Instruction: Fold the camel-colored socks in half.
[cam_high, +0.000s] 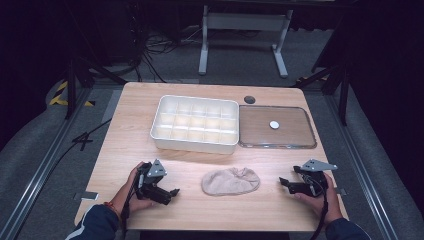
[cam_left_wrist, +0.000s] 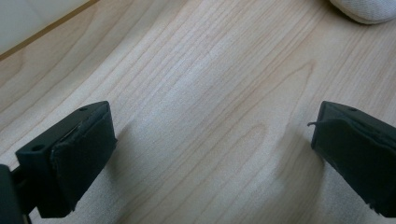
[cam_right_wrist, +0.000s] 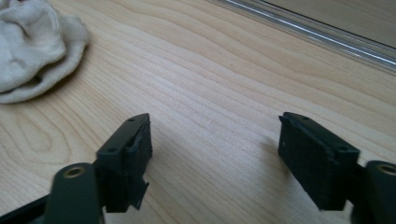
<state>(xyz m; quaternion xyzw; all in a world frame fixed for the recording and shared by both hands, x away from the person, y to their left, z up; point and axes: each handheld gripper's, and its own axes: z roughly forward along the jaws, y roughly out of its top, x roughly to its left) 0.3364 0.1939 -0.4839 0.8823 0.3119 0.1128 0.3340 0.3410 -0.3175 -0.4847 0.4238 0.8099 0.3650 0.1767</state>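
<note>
A crumpled beige cloth (cam_high: 231, 181) lies on the wooden table (cam_high: 200, 215) between my two grippers. My left gripper (cam_high: 169, 195) rests low on the table to the cloth's left, jaws wide open with bare wood between them (cam_left_wrist: 212, 140); an edge of the cloth (cam_left_wrist: 369, 10) shows at the top right of the left gripper view. My right gripper (cam_high: 283, 183) sits to the cloth's right, open and holding nothing (cam_right_wrist: 215, 135). The cloth (cam_right_wrist: 32, 51) lies at the upper left of the right gripper view.
A white tray (cam_high: 195, 142) divided into several compartments stands at the table's middle back. Its clear lid (cam_high: 277, 144) lies flat to the right with a small white disc (cam_high: 274, 124) on it. A round dark hole (cam_high: 249, 99) sits behind the lid.
</note>
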